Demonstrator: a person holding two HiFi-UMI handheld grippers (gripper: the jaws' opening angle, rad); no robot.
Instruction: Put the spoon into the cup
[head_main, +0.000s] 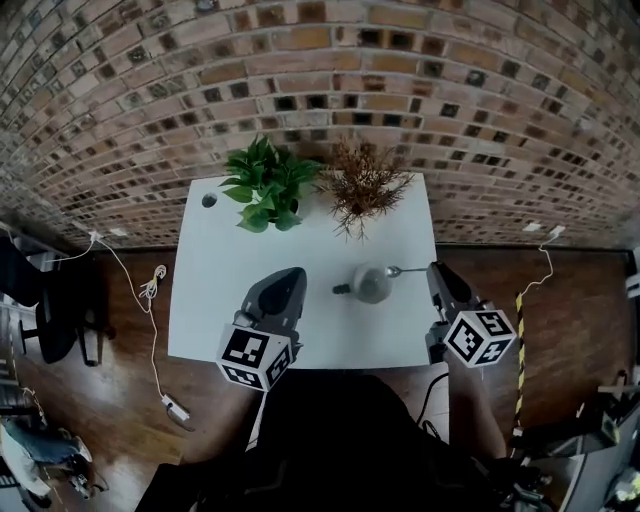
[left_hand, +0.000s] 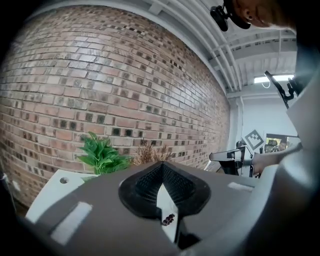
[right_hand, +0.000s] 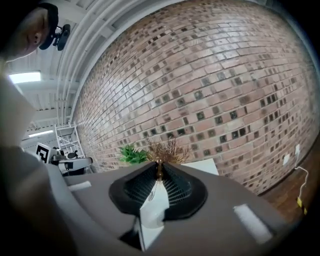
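Note:
On the white table (head_main: 215, 300) stands a pale cup (head_main: 372, 285). A metal spoon (head_main: 397, 270) rests in it, with one end sticking out over the rim to the right. A small dark part (head_main: 342, 289) juts from the cup's left side. My left gripper (head_main: 296, 272) hovers left of the cup, apart from it, jaws together and empty (left_hand: 162, 165). My right gripper (head_main: 436, 268) is at the table's right edge, just right of the spoon's end, also shut on nothing (right_hand: 159, 165). Neither gripper view shows the cup.
A green leafy plant (head_main: 265, 185) and a dried brown plant (head_main: 365, 185) stand at the table's far edge against the brick wall (head_main: 320, 70). A cable hole (head_main: 208, 200) sits at the far left corner. Cables (head_main: 150, 290) lie on the wooden floor to the left.

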